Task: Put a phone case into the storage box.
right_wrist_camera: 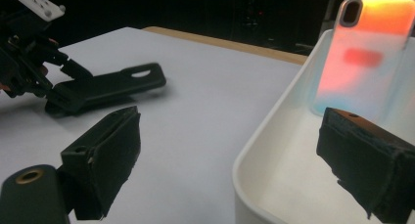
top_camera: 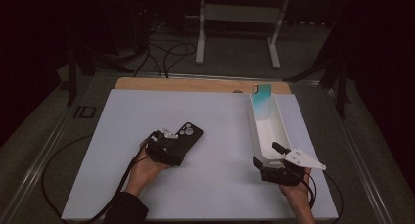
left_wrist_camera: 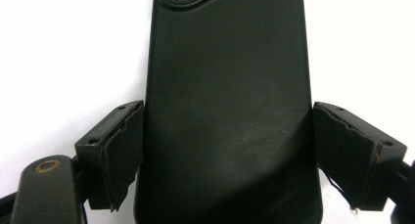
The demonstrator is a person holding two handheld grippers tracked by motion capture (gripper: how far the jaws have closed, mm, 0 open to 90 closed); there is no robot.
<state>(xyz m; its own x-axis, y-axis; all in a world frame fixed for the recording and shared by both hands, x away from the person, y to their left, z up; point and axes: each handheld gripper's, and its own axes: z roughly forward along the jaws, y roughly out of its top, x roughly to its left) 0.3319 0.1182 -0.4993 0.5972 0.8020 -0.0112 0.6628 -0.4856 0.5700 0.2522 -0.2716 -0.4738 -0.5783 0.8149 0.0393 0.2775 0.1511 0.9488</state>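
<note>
Currently left gripper (top_camera: 172, 145) jaws straddle black phone case (top_camera: 185, 138) lying flat left of white board (top_camera: 147, 185) centre; contact unclear. Right gripper (top_camera: 274, 158) jaws apart, straddling near end wall of white tray (top_camera: 280, 121). Advise closing squarely on case long edges, lifting level.

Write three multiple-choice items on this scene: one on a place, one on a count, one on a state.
1. Where does the iridescent phone case stand?
A. at the white tray's far end
B. on the floor
C. under the left gripper

2. How many phone cases are there?
A. one
B. two
C. four

3. The left gripper's jaws are:
A. closed on the black phone case
B. holding a cup
C. inside the tray

Key: 1 A, it leans upright in the tray; 2 B, one black, one iridescent; 3 A, both pads press its edges.
</note>
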